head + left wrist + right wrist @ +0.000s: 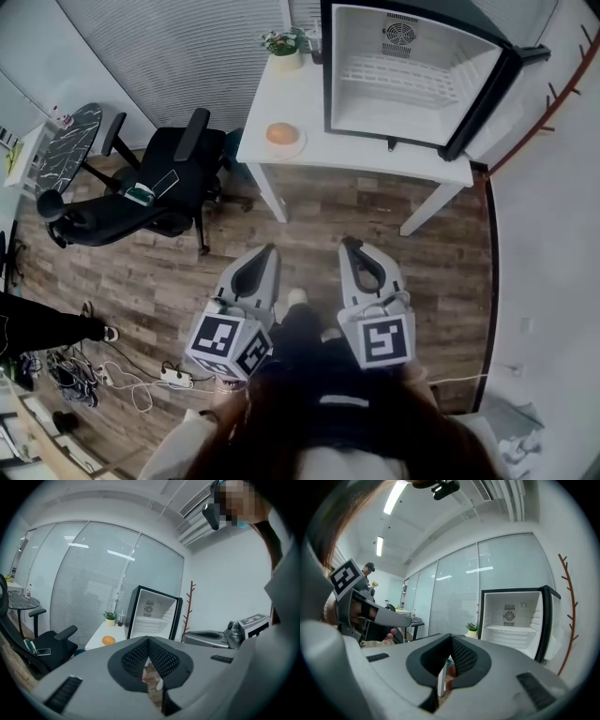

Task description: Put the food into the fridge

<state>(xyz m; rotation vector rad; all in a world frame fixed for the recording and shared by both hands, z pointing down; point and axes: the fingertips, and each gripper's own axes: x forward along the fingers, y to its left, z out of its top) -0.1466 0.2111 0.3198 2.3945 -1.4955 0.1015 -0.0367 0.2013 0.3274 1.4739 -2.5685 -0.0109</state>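
Left claw [266,251] and right claw [350,244], both pinched closed on nothing, are well apart from the orange food [281,134] on its plate [299,147] on the white surface [352,156], beside the open fridge [361,56], so I'd say nothing is stored yet.

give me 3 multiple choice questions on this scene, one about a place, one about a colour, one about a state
1. Where is the orange food relative to the fridge?
A inside it
B on the white table, left of it
C on the floor

2. What colour is the office chair?
A black
B red
C white

3. The fridge's door is
A shut
B open
C taken off

Answers:
1 B, the head view shows it on the tabletop beside the fridge.
2 A, its seat and back are black.
3 B, the white interior is fully exposed and the door stands at the side.
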